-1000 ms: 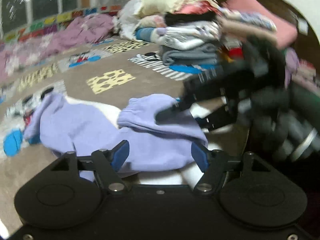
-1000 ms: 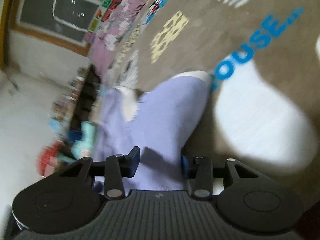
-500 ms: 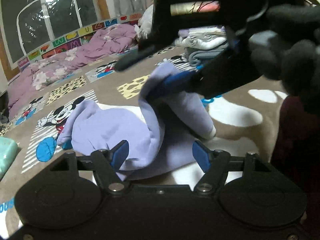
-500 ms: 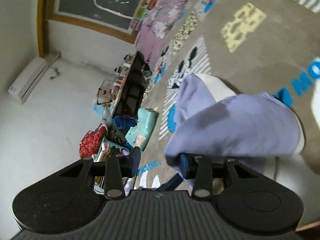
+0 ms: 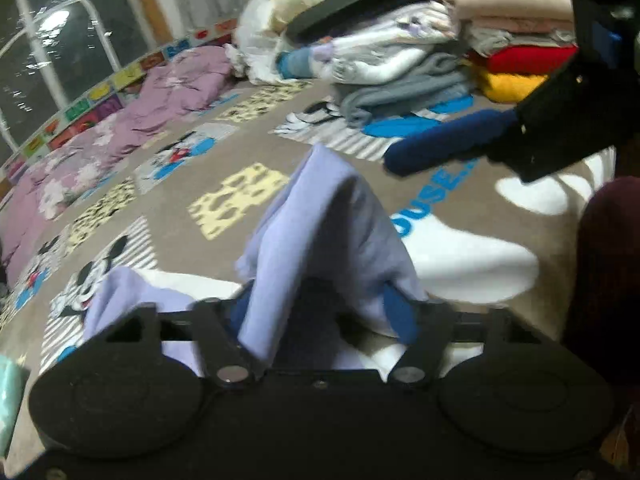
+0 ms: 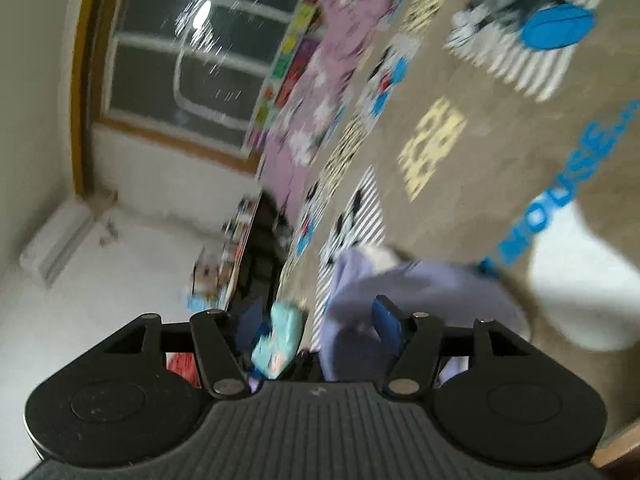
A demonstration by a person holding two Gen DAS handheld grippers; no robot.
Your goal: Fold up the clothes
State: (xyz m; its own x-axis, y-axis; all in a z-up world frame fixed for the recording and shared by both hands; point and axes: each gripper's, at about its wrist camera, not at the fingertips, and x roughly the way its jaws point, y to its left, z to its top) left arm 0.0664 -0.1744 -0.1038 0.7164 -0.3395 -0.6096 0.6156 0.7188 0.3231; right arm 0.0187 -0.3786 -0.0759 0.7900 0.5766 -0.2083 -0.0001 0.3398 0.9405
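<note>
Lavender garment (image 5: 320,216) on patterned rug (image 5: 248,148), bunched into a peak just in front of left gripper (image 5: 316,312). L jaws wide apart, fabric draped between them, not clamped. Right gripper (image 6: 316,320) jaws apart too, nothing pinched; garment's edge (image 6: 420,292) under and ahead of R blue pad, rest spread on rug (image 6: 460,184). In L view, R gripper body (image 5: 560,120) raised at upper right, clear of cloth. Folded clothes stack (image 5: 460,52) at far rug edge, pink floral bedding (image 5: 120,128) along window side. Both views motion-blurred.
</note>
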